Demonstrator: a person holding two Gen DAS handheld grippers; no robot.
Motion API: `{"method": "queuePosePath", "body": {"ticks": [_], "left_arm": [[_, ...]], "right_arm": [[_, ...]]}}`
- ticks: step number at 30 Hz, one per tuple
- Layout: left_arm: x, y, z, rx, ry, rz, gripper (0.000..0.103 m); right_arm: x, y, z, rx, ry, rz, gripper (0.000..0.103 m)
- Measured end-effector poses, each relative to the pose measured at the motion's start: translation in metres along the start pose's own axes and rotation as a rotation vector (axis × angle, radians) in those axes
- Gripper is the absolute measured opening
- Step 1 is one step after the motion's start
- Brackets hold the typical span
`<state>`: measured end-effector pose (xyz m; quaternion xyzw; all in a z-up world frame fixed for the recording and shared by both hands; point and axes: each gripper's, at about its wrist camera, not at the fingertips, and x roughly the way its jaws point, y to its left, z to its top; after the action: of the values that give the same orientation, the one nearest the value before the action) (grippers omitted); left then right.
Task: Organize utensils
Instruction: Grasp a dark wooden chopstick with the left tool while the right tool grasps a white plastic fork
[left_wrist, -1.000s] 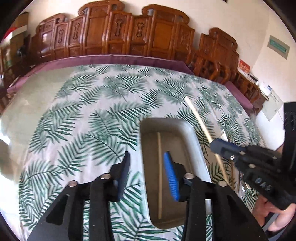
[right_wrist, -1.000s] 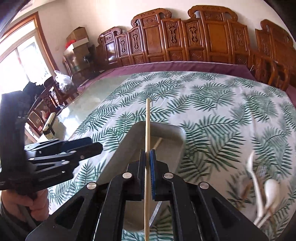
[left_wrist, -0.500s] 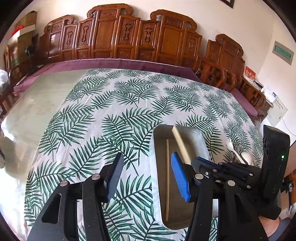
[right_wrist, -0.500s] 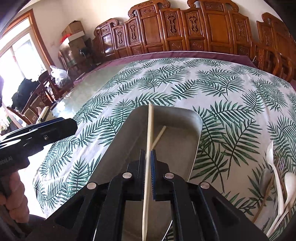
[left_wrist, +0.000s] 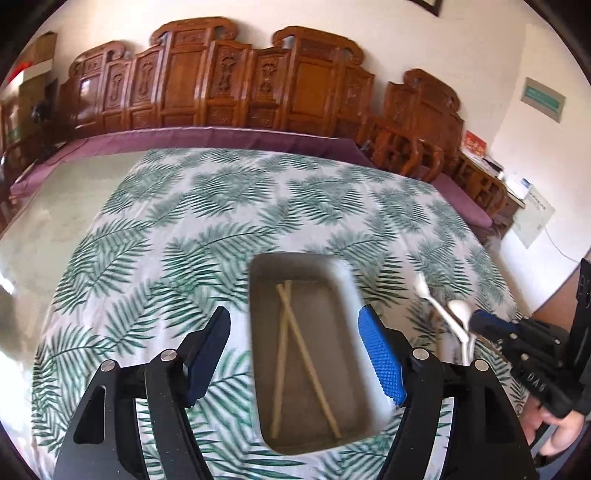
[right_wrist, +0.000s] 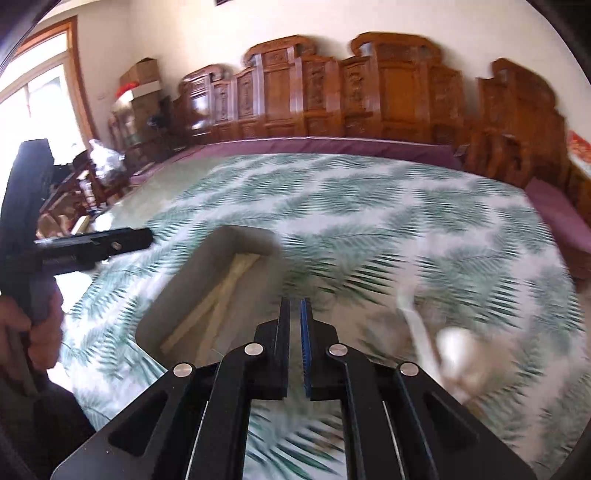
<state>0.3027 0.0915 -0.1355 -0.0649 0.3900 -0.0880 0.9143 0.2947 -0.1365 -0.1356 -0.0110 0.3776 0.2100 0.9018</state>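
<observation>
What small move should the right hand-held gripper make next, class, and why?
Probably open the right hand-held gripper and lower it over the white utensils lying on the leaf-print cloth. Its jaws are shut with nothing between them, both chopsticks already lie crossed in the grey tray, and those utensils remain outside it.

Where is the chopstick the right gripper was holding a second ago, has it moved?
Yes. It now lies in the grey tray, crossed over the other chopstick; the right gripper holds nothing.

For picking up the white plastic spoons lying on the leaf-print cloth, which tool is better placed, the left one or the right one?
Probably the right tool. It is empty, nearly shut, and beside the white plastic spoons. The left tool, jaws opening, hangs over the grey rectangular tray with two wooden chopsticks.
</observation>
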Motion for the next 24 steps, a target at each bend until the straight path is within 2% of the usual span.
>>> {"method": "queuePosePath", "body": {"ticks": [2,4,9,24], "left_arm": [[0.0,-0.014,-0.001,0.021,-0.007,-0.012,0.072],[0.001,-0.027,-0.003,0.041,-0.009,-0.026,0.072],[0.008,-0.059,-0.012,0.094,-0.002,-0.049,0.072],[0.028,-0.113,-0.036,0.168,0.037,-0.1,0.072]], "right_arm": [[-0.013,-0.022,-0.01,-0.005,0.003,-0.055,0.008],[-0.019,-0.045,-0.021,-0.009,0.022,-0.101,0.015],[-0.011,-0.075,-0.038,-0.015,0.062,-0.132,0.017],[0.067,-0.101,-0.038,-0.043,0.148,-0.041,0.017]]}}
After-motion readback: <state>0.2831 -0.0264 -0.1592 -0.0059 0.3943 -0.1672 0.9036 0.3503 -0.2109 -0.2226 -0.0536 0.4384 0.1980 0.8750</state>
